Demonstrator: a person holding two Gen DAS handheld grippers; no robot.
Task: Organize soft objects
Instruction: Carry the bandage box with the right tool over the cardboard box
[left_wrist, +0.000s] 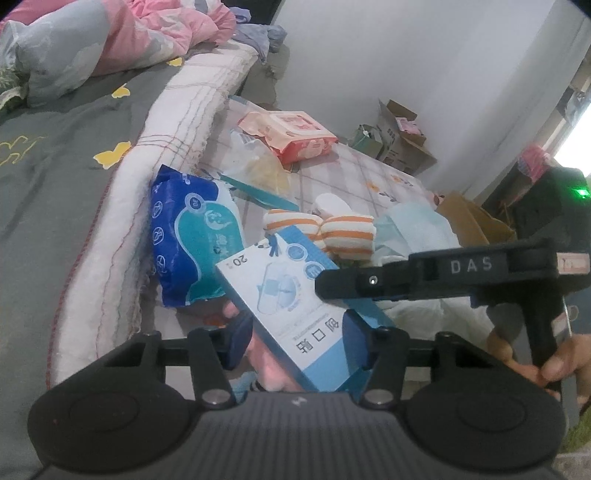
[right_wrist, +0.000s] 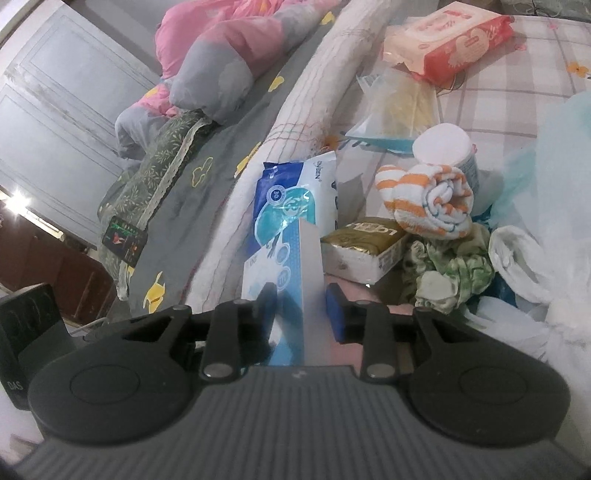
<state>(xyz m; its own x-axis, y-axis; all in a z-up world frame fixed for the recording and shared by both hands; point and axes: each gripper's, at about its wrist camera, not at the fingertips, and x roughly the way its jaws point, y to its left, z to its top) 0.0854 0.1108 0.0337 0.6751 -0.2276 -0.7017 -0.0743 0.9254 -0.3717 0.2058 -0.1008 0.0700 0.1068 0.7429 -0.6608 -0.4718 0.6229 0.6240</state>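
Two grippers meet on one flat cardboard box (left_wrist: 280, 295).

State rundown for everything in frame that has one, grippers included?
blue-white box: tilted, between both grippers' fingers
left gripper: around box, grip unclear
right gripper: open, gap at one pad
striped towel: rolled up
red tissue pack: lying flat
blue wipes pack: standing on end

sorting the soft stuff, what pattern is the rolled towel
Orange and white stripes on the rolled towel, clearest in the right wrist view.
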